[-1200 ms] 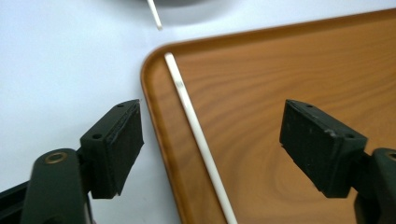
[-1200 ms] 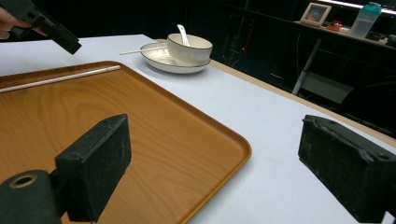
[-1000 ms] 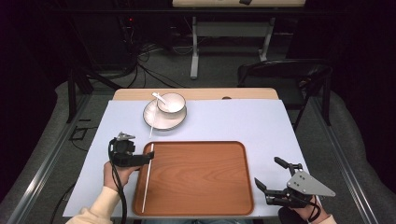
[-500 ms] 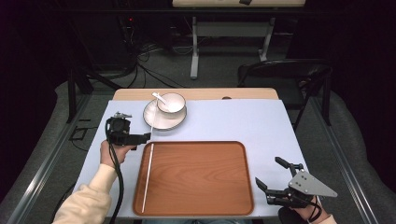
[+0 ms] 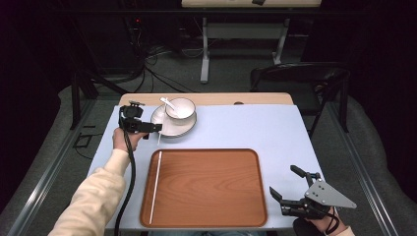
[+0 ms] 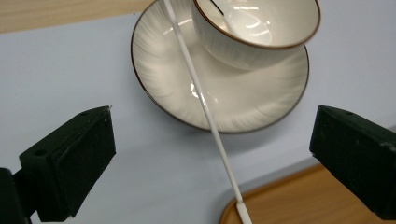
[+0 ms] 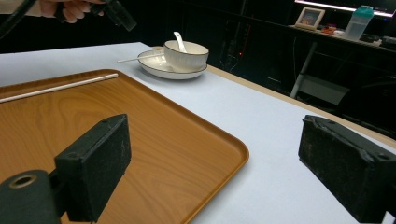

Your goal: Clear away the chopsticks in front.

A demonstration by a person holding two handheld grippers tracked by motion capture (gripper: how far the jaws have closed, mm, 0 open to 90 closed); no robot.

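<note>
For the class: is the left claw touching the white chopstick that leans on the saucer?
Apart. In the left gripper view the left claw stands wide open, and the white chopstick runs between its jaws with blue tabletop showing on both sides.

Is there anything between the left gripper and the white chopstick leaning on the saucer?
Nothing visible. The left gripper has just been opening its jaws, and the chopstick runs through the open gap between them, resting on the saucer rim beside the bowl, untouched by either jaw.
</note>
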